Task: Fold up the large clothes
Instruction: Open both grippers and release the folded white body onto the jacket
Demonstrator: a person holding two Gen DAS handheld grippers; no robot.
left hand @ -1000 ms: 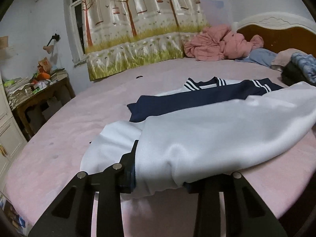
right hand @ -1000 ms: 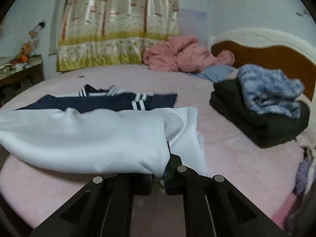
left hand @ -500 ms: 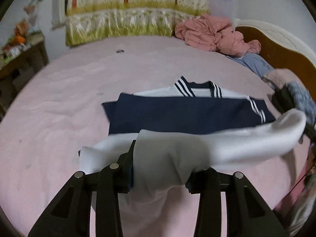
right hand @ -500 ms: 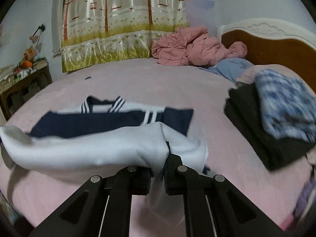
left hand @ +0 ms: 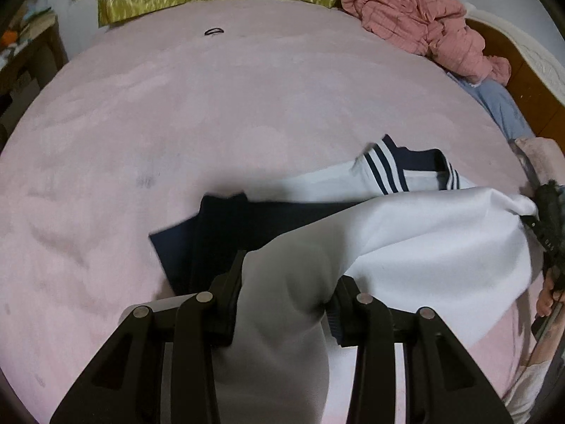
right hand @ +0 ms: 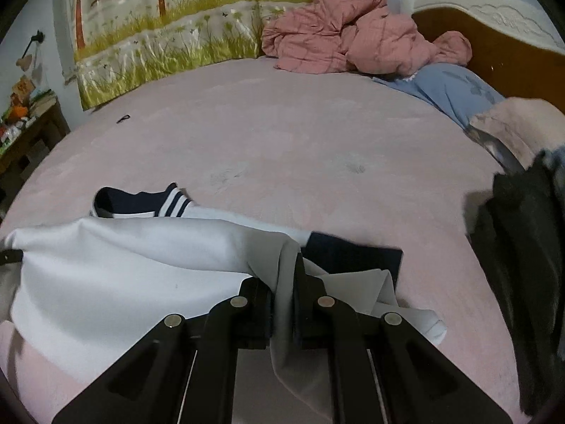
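A white and navy sailor-style garment (left hand: 406,240) lies on the pink bed (left hand: 176,123), its striped collar (left hand: 388,166) toward the far side. My left gripper (left hand: 287,282) is shut on a thick bunch of the white hem, lifted over the navy sleeves (left hand: 219,233). The other gripper (left hand: 547,219) shows at the right edge, holding the hem's far corner. In the right wrist view my right gripper (right hand: 282,279) is shut on a thin fold of the white fabric (right hand: 123,268). The cloth stretches between both grippers above the navy part (right hand: 353,254) and the collar (right hand: 166,201).
A crumpled pink quilt (right hand: 353,42) and a blue pillow (right hand: 452,92) lie by the wooden headboard (right hand: 494,46). A dark folded pile (right hand: 522,247) sits at the right. A small hair tie (left hand: 213,31) lies far off. A cluttered desk (right hand: 24,130) stands left of the bed.
Both grippers carried the white hem forward over the navy sleeves toward the collar. The views tilted downward, and the navy area is now largely covered by white fabric.
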